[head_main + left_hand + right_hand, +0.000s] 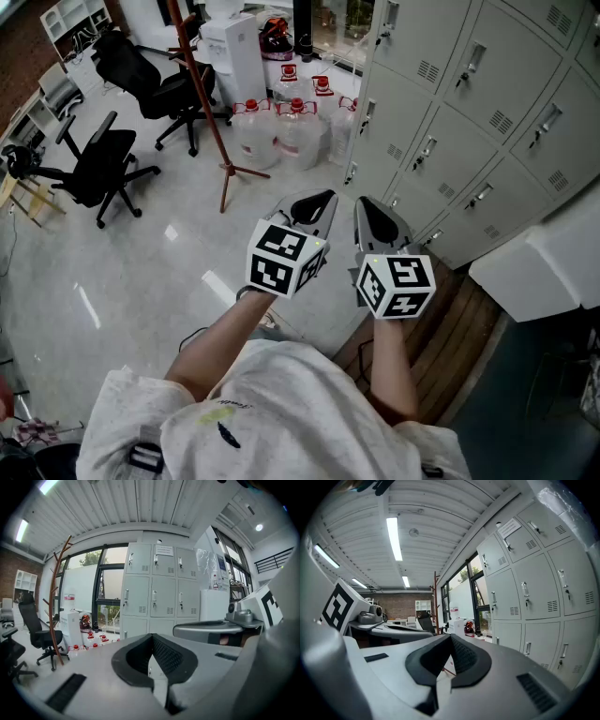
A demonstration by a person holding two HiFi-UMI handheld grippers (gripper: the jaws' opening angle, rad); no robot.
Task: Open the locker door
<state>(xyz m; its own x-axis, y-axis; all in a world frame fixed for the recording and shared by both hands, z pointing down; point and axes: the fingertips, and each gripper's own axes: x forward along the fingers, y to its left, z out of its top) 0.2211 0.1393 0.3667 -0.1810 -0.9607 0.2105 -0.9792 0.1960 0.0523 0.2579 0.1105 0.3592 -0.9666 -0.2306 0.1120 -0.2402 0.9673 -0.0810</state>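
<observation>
A bank of grey lockers (487,84) stands ahead and to the right in the head view, all doors closed, each with a small handle such as the handle (427,150). My left gripper (317,201) and right gripper (373,211) are held side by side in the air, well short of the doors, both shut with nothing between the jaws. The left gripper view has the lockers (161,592) straight beyond the closed left gripper (151,637). The right gripper view has the lockers (529,597) to the right of the closed right gripper (451,638).
A red coat stand (202,94) rises left of the lockers, with water bottles (281,127) and a white dispenser (234,52) behind it. Two black office chairs (103,169) stand at the left. A white box (544,262) juts out at the right above wooden flooring (459,328).
</observation>
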